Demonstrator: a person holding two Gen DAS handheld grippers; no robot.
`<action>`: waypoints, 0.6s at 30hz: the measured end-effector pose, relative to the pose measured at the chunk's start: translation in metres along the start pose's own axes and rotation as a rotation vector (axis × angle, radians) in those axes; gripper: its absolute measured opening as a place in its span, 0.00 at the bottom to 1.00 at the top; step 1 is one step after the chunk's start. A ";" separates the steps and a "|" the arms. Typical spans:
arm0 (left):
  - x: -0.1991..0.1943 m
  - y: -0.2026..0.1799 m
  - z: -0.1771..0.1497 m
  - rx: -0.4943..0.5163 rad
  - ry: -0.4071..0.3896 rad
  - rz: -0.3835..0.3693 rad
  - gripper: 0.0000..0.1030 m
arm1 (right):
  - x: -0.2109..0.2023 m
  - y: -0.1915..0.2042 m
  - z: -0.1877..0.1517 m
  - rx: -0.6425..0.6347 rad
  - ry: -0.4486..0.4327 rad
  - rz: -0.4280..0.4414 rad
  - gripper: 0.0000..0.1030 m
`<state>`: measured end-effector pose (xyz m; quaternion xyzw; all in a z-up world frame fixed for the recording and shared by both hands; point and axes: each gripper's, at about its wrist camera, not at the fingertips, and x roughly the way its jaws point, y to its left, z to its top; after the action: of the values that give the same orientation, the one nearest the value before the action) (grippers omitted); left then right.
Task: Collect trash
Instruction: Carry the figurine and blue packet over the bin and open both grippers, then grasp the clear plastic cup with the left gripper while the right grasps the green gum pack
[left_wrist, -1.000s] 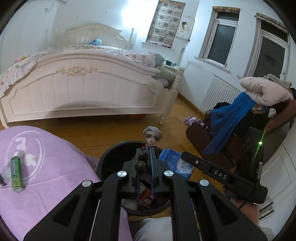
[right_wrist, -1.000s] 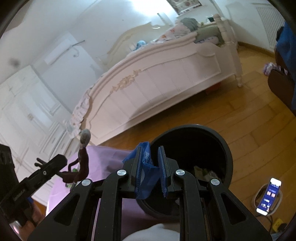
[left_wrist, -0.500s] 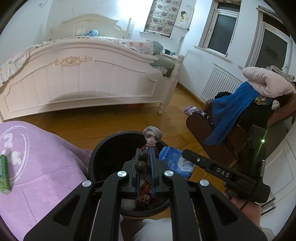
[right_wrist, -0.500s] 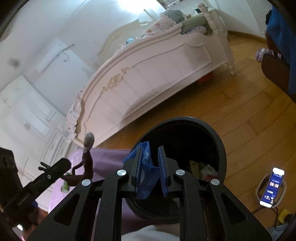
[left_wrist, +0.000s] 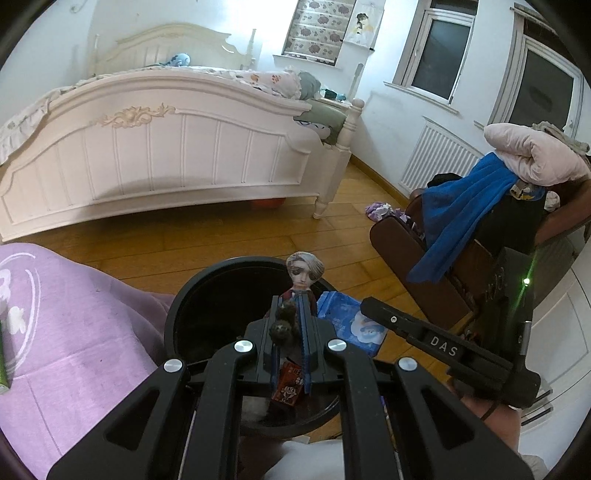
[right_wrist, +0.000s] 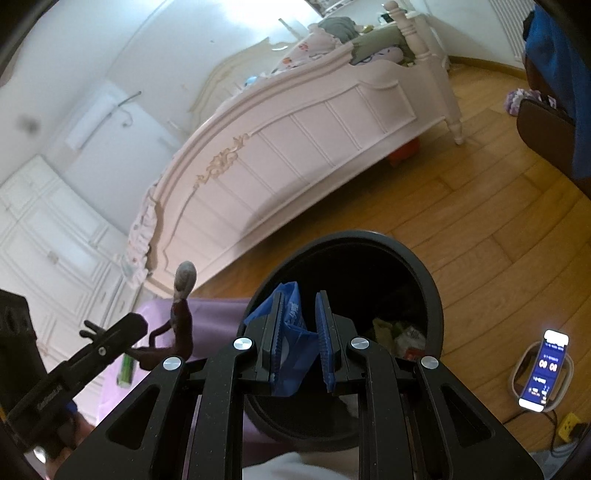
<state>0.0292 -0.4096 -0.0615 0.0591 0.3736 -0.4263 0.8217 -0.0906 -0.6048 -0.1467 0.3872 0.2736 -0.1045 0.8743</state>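
Blue wrapper (right_wrist: 291, 343) sits pinched in right gripper (right_wrist: 301, 339) above black bin (right_wrist: 424, 280).

Each camera sits just behind its own claw, looking forward and downward along the fingers. Both views close on the black bin (left_wrist: 192, 317) (right_wrist: 424, 280), and share the white bed (left_wrist: 177, 147) (right_wrist: 295, 147) and wooden floor (left_wrist: 221, 240) (right_wrist: 480, 221) beyond.

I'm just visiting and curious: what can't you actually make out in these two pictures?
- Bin bottom, left view: the left gripper and its figurine cover it.
- Blue wrapper print, right view: crumpled between the right gripper fingers.
- Green tube, left view: cut off by the edge.
- Phone screen, right view: too small.
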 end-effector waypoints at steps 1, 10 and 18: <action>0.001 0.001 0.000 0.001 0.002 -0.001 0.09 | 0.000 0.000 0.000 -0.001 0.001 0.000 0.18; 0.008 0.000 0.001 -0.001 0.017 0.002 0.11 | 0.003 -0.001 -0.002 0.007 0.002 -0.005 0.18; 0.006 0.000 0.000 0.008 0.017 0.047 0.38 | -0.003 0.001 -0.002 0.032 -0.006 0.024 0.53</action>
<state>0.0314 -0.4133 -0.0651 0.0747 0.3772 -0.4079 0.8281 -0.0933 -0.6027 -0.1460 0.4039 0.2648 -0.0996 0.8699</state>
